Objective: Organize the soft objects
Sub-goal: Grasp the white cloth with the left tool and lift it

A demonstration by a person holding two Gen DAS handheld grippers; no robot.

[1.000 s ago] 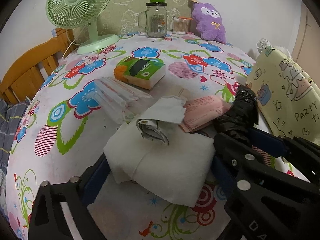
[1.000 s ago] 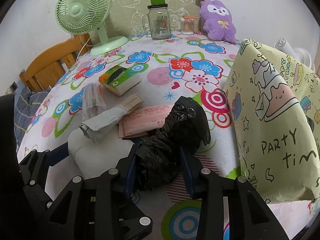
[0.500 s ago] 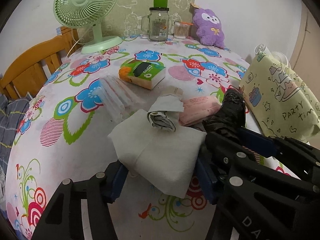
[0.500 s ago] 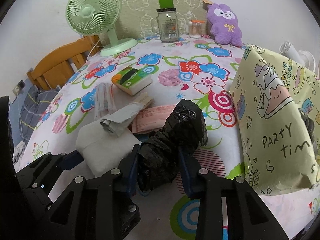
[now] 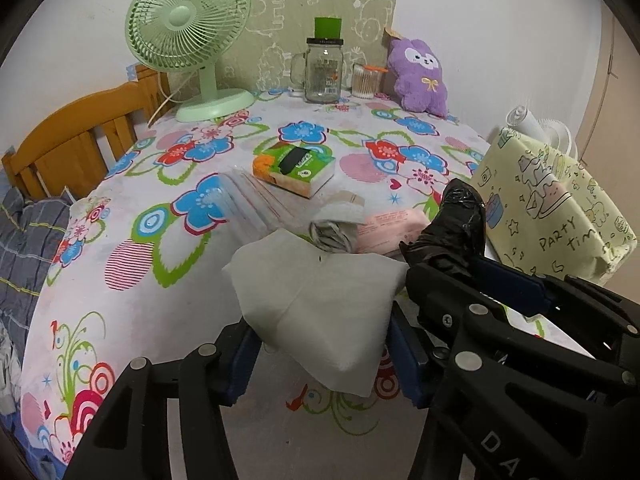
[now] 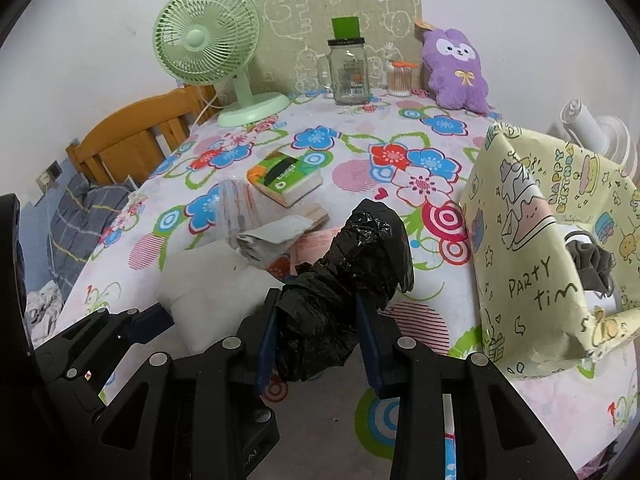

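Observation:
My left gripper (image 5: 320,356) is shut on a folded white cloth pack (image 5: 316,300) and holds it above the flowered tablecloth (image 5: 168,264). My right gripper (image 6: 320,336) is shut on a crumpled black plastic bag (image 6: 352,276), also lifted; the bag shows in the left wrist view (image 5: 452,224) too. A rolled grey-white bundle (image 5: 340,228) and a pink packet (image 5: 396,226) lie on the table just beyond. A yellow "party time" gift bag (image 6: 536,264) stands open at the right, with a dark soft item (image 6: 592,264) inside it.
A green tissue pack (image 5: 296,166) and a clear wrapped pack (image 5: 248,204) lie mid-table. A green fan (image 5: 188,36), a glass jar (image 5: 323,70), a cotton-swab tub (image 5: 366,82) and a purple plush (image 5: 420,74) stand at the back. A wooden chair (image 5: 80,136) stands left.
Both grippers have pulled back and risen, carrying the white cloth pack and the black bag with them. The rolled bundle no longer rests on the white pack; it lies on the table.

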